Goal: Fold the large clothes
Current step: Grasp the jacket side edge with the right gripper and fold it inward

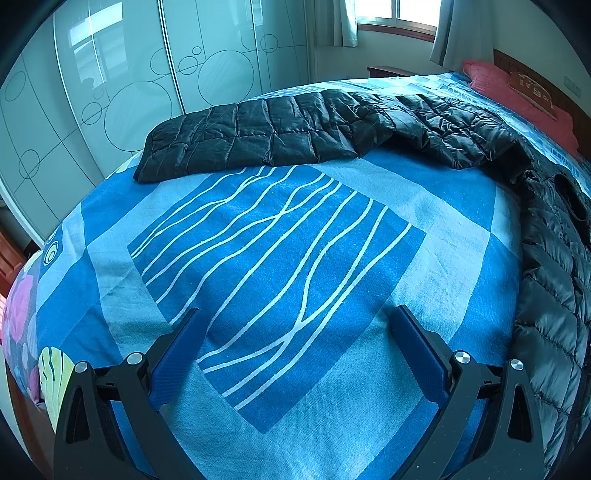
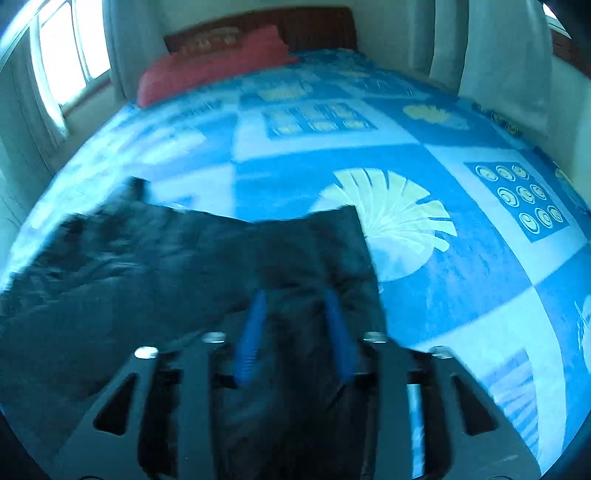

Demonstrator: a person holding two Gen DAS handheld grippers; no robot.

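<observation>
Early fold step: left claw (image 1: 295, 332) wide open, empty over bed (image 1: 258, 258), right claw (image 2: 295, 325) narrowed on jacket (image 1: 332, 125) lying far/right, grip unclear; next, left grabs the sleeve.

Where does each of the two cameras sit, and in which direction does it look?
Left wrist: on the left gripper, low above the blue bedspread, facing the black quilted jacket and the wardrobe; its two fingers show, wide apart, nothing between them.
Right wrist: on the right gripper, facing up the bed toward the red pillow and headboard; its fingers show over the jacket; the picture is blurred, so the grip is unclear.
Shared: jacket, bedspread, red pillow.
</observation>
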